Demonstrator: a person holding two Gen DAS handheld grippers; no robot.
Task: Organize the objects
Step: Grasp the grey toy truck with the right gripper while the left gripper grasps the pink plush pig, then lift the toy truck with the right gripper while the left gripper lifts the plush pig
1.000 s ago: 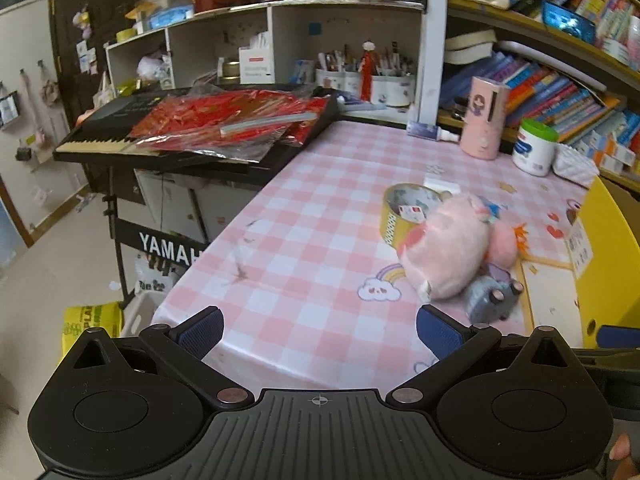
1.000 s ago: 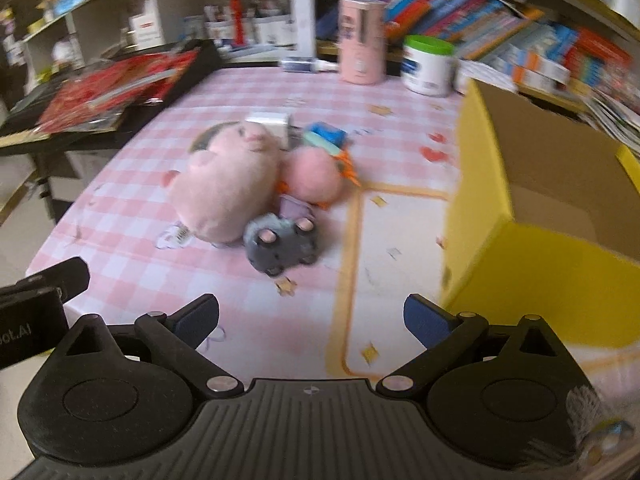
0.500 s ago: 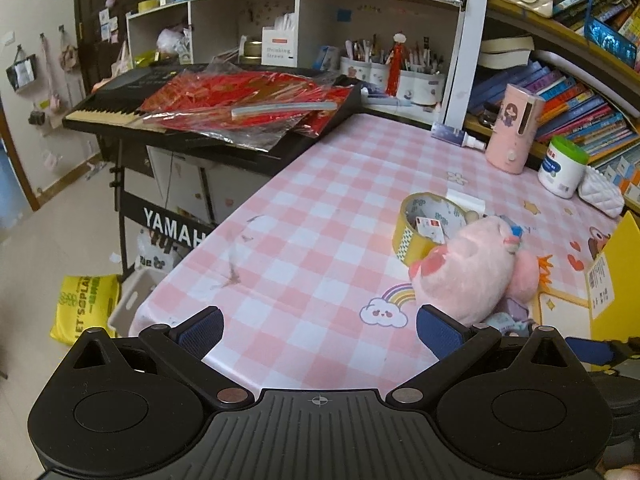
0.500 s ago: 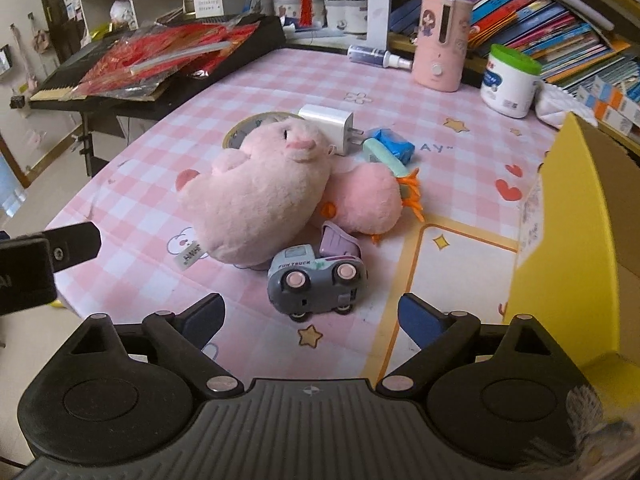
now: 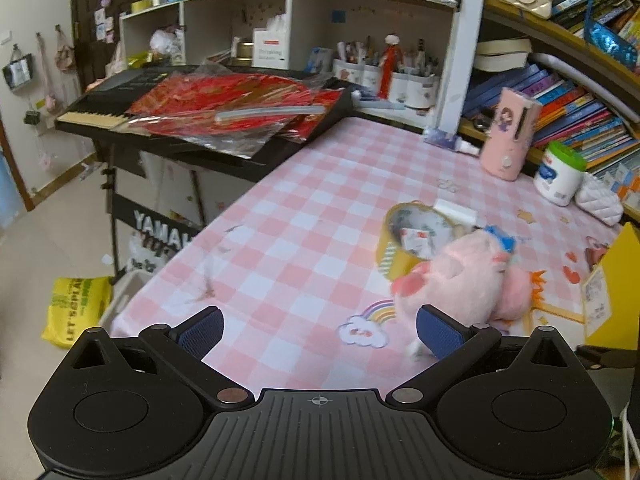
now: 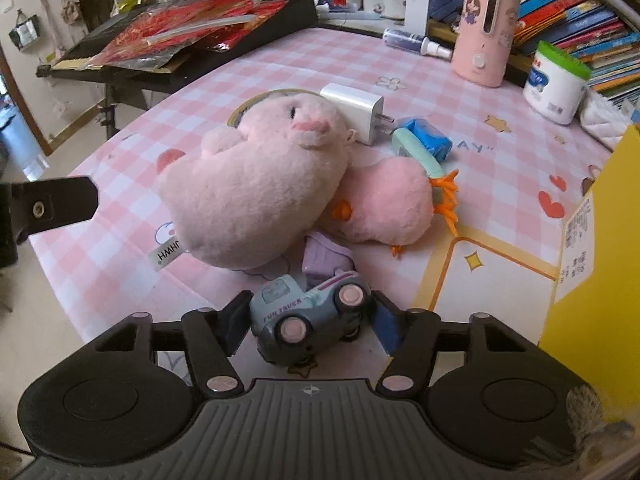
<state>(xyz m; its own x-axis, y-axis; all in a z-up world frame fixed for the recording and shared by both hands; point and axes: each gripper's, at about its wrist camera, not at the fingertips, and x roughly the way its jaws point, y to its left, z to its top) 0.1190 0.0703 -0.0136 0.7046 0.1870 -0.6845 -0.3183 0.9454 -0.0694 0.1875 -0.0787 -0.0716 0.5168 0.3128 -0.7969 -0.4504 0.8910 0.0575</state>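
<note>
Between the closing jaws of the right hand-held gripper (image 6: 308, 322): toy car (image 6: 310, 318) marked "FUN TRUCK", pads touching. Left hand-held gripper (image 5: 319, 330) released; keyboard stand (image 5: 160, 234) reads "YAMAH".

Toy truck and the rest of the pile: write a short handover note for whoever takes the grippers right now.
Right gripper: jaws have just been closing around the toy truck; it sits between them on the table, firm contact unclear.
Left gripper: open, empty, over the pink checked tablecloth.
Pile: pink plush, charger, tape roll.
Yellow box stands at the right.
Done: nothing visibly stowed.
Left: secure the truck, probably box it, then the others.
</note>
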